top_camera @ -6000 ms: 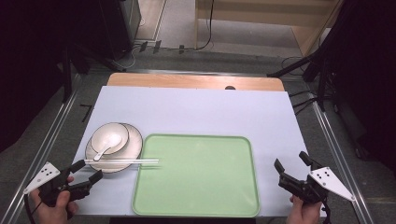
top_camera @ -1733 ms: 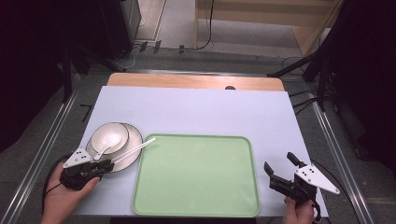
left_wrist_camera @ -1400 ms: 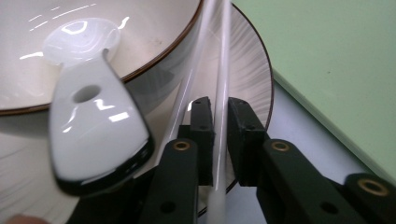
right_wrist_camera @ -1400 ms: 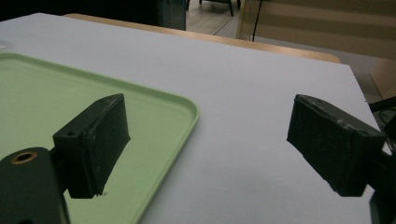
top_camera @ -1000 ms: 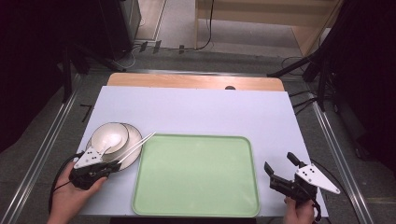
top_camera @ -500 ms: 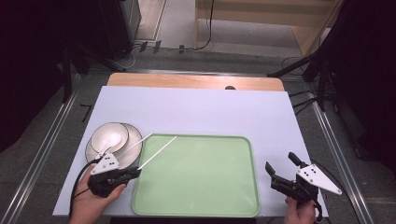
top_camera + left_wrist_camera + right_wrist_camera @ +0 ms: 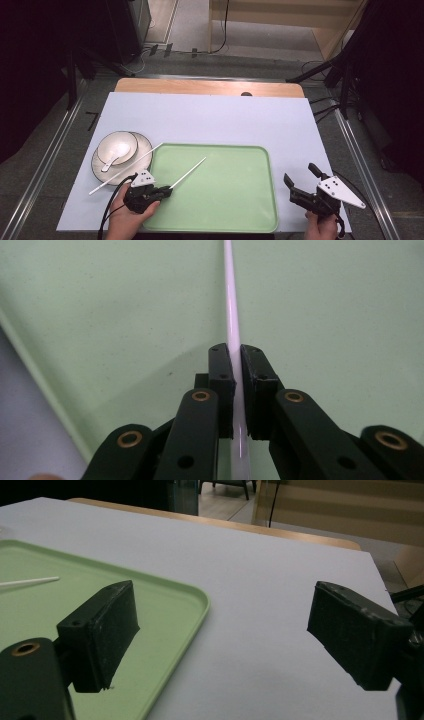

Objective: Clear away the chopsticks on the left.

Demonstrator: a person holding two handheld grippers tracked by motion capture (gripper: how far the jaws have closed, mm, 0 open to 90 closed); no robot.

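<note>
1. At the table's left, a round white ceramic bowl sits on a white plate with a white spoon resting in it. A second slim white chopstick lies across the plate's near rim with its low end on the pale blue table cover. Judging by the layout, keep the carrying hand clear of it so nothing gets knocked.

2. The left gripper, at the near-left edge of the flat pale green plastic tray, is clamped on a thin white chopstick. In the left gripper view the stick runs straight up between the two closed pads over the green surface.

3. The grip is near one end, so the long free length points out over the tray. The step in hand looks like laying it on the tray. To do it well, lower until the stick is nearly flat, then ease the jaws apart so it doesn't roll or bounce.

4. Place it well inside the tray's raised rim.

5. The right gripper hovers just off the tray's right edge, jaws spread wide and empty.
</note>
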